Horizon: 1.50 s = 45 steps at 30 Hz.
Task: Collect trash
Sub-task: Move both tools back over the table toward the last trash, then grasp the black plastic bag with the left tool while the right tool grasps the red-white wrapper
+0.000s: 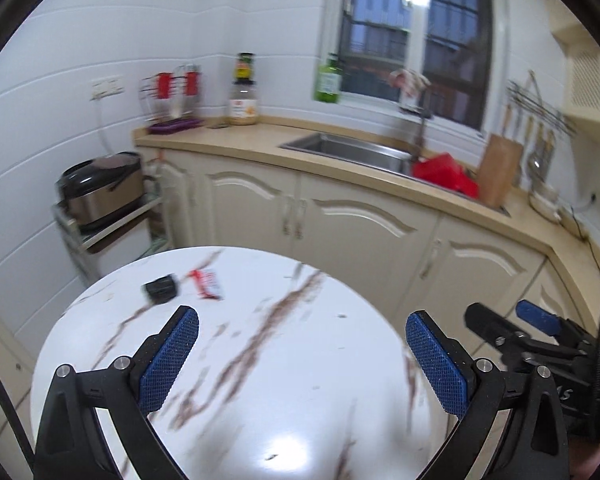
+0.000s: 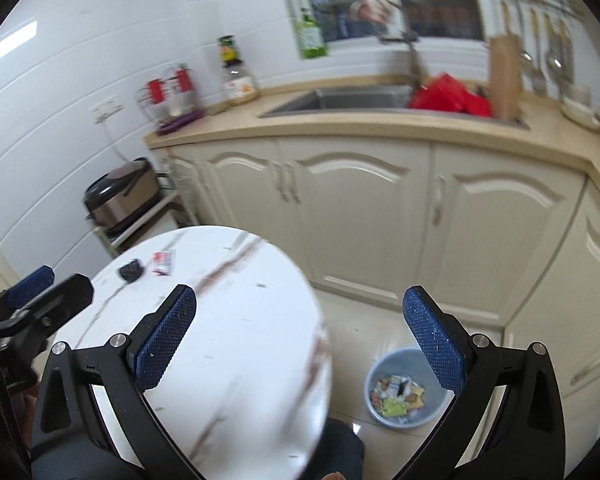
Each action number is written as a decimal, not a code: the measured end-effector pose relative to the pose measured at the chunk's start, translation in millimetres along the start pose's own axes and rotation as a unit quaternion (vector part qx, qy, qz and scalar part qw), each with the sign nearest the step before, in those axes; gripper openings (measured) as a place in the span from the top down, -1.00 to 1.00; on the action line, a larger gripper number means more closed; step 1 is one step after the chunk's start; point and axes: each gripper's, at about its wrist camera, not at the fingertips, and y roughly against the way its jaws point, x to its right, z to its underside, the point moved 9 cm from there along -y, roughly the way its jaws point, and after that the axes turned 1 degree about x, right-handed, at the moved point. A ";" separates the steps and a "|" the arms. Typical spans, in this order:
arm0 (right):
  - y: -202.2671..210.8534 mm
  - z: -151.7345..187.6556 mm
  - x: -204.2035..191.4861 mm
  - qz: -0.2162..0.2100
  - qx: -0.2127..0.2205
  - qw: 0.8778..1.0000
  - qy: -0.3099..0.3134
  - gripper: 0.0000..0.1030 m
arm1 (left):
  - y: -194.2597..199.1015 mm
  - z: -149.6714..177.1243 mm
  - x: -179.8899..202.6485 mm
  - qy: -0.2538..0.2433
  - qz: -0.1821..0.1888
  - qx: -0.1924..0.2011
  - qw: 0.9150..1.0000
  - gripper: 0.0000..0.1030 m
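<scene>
Kitchen clean-up mid-task: at upper left of the round marble table (image 1: pixel 300 360), a small black object (image 1: pixel 161 289) and a red-and-white wrapper (image 1: pixel 207 283) lie just beside each other, apparently the last litter awaiting pickup. Lower centre in the left wrist view, the left gripper (image 1: pixel 302 354) hangs with jaws spread wide, empty. Farther right, the right gripper (image 2: pixel 300 336) is likewise agape and holding nothing, above a blue bin (image 2: pixel 404 388) on the floor, already holding wrappers, placed beside the table for easy drops.

No text can be read. Labels on the green bottle (image 1: pixel 329 80) and the clear jar (image 1: pixel 243 105) are blurred, as is the red-and-white wrapper (image 1: pixel 208 280) print.
</scene>
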 end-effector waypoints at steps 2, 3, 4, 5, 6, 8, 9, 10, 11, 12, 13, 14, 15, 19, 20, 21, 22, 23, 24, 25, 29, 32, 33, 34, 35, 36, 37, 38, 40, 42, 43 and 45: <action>4.1 -2.8 -24.2 -0.013 0.005 1.000 0.014 -1.00 | 17.9 7.5 -21.8 0.011 -0.014 0.006 1.000 -0.98; 5.6 -3.7 -33.3 -0.019 0.007 1.000 0.019 -1.00 | 23.7 9.2 -29.8 0.014 -0.021 0.010 1.000 -0.98; 7.6 -5.4 -48.2 -0.027 0.011 0.999 0.028 -1.00 | 31.0 12.3 -38.4 0.017 -0.029 0.013 0.999 -0.99; 9.2 -6.0 -59.3 -0.032 0.014 0.999 0.035 -1.00 | 38.3 15.8 -45.8 0.021 -0.037 0.015 0.999 -0.99; 10.4 -6.4 -70.8 -0.037 0.016 0.998 0.042 -1.00 | 44.5 20.0 -52.8 0.025 -0.045 0.017 0.999 -0.99; 10.8 -5.5 -91.3 -0.047 0.018 0.997 0.056 -1.00 | 55.6 26.1 -66.7 0.034 -0.057 0.021 0.998 -0.98; 10.9 -4.6 -104.9 -0.056 0.019 0.996 0.064 -1.00 | 61.1 30.4 -73.5 0.039 -0.066 0.022 0.997 -0.98; 10.6 -3.9 -113.3 -0.060 0.019 0.996 0.070 -1.00 | 66.2 34.2 -78.7 0.043 -0.072 0.023 0.996 -0.98; 10.0 -1.9 -123.6 -0.065 0.019 0.995 0.077 -1.00 | 73.9 39.6 -86.6 0.046 -0.080 0.026 0.995 -0.98; 8.7 -0.3 -136.0 -0.072 0.018 0.994 0.086 -1.00 | 73.9 40.6 -86.9 0.048 -0.085 0.026 0.995 -0.98; 9.2 2.8 -144.9 -0.077 0.017 0.993 0.092 -1.00 | 75.6 44.2 -90.1 0.050 -0.091 0.027 0.994 -0.98; 7.8 4.5 -153.8 -0.082 0.016 0.992 0.099 -1.00 | 78.0 48.1 -94.6 0.054 -0.098 0.027 0.993 -0.98; 5.9 6.1 -160.8 -0.084 0.014 0.991 0.104 -1.00 | 77.0 49.6 -97.1 0.061 -0.101 0.025 0.993 -0.98; -5.2 12.2 -185.7 -0.092 0.007 0.988 0.125 -1.00 | 70.0 56.0 -109.2 0.077 -0.109 0.015 0.991 -0.99; -8.8 13.8 -189.6 -0.093 0.004 0.987 0.128 -1.00 | 68.6 60.0 -111.5 0.079 -0.112 0.010 0.991 -0.99; -13.2 14.9 -191.6 -0.095 0.001 0.987 0.130 -1.00 | 64.2 59.3 -114.8 0.080 -0.113 0.006 0.990 -0.98; -19.0 16.4 -194.0 -0.096 -0.004 0.987 0.131 -1.00 | 58.6 57.6 -118.5 0.082 -0.113 0.003 0.990 -0.98; -25.2 18.0 -196.4 -0.094 -0.009 0.987 0.133 -1.00 | 54.4 55.9 -121.9 0.083 -0.112 0.000 0.990 -0.98; -31.5 19.2 -198.1 -0.093 -0.013 0.987 0.134 -1.00 | 46.4 52.8 -124.3 0.083 -0.112 -0.004 0.990 -0.99; -39.2 20.6 -200.1 -0.093 -0.019 0.986 0.134 -1.00 | 40.1 51.8 -125.3 0.081 -0.111 -0.008 0.990 -0.98; -72.5 27.5 -202.9 -0.083 -0.045 0.986 0.140 -1.00 | -3.4 36.7 -134.8 0.071 -0.111 -0.026 0.991 -0.99; -104.6 29.8 -203.7 -0.068 -0.065 0.985 0.143 -1.00 | -54.5 21.6 -156.2 0.064 -0.108 -0.046 0.991 -0.99; -114.2 30.3 -203.7 -0.065 -0.072 0.985 0.142 -1.00 | -72.7 16.9 -160.1 0.061 -0.107 -0.053 0.991 -0.99; -129.3 30.7 -203.3 -0.060 -0.083 0.985 0.140 -1.00 | -86.5 14.3 -163.1 0.057 -0.107 -0.060 0.991 -0.99; -142.2 31.0 -202.3 -0.058 -0.092 0.984 0.138 -1.00 | -102.3 11.8 -169.4 0.053 -0.107 -0.067 0.991 -0.99; -151.9 31.2 -202.0 -0.057 -0.099 0.984 0.137 -1.00 | -121.9 7.1 -173.4 0.047 -0.110 -0.076 0.990 -0.99; -166.1 32.0 -201.8 -0.055 -0.109 0.983 0.137 -1.00 | -137.5 3.9 -175.6 0.041 -0.111 -0.083 0.989 -0.99; -176.0 32.3 -201.4 -0.054 -0.116 0.982 0.137 -1.00 | -154.1 0.0 -177.2 0.034 -0.111 -0.091 0.989 -0.99; -197.1 32.6 -200.8 -0.052 -0.128 0.981 0.134 -1.00 | -191.3 -7.8 -182.4 0.023 -0.109 -0.106 0.988 -0.98; -213.3 32.1 -198.3 -0.050 -0.137 0.980 0.133 -1.00 | -220.2 -13.2 -186.8 0.015 -0.102 -0.118 0.988 -0.99; -220.0 32.2 -197.6 -0.048 -0.139 0.980 0.132 -1.00 | -236.9 -16.4 -189.2 0.008 -0.102 -0.123 0.987 -0.99; -232.5 32.8 -195.2 -0.047 -0.147 0.979 0.131 -1.00 | -265.8 -22.1 -192.2 -0.008 -0.100 -0.131 0.986 -0.99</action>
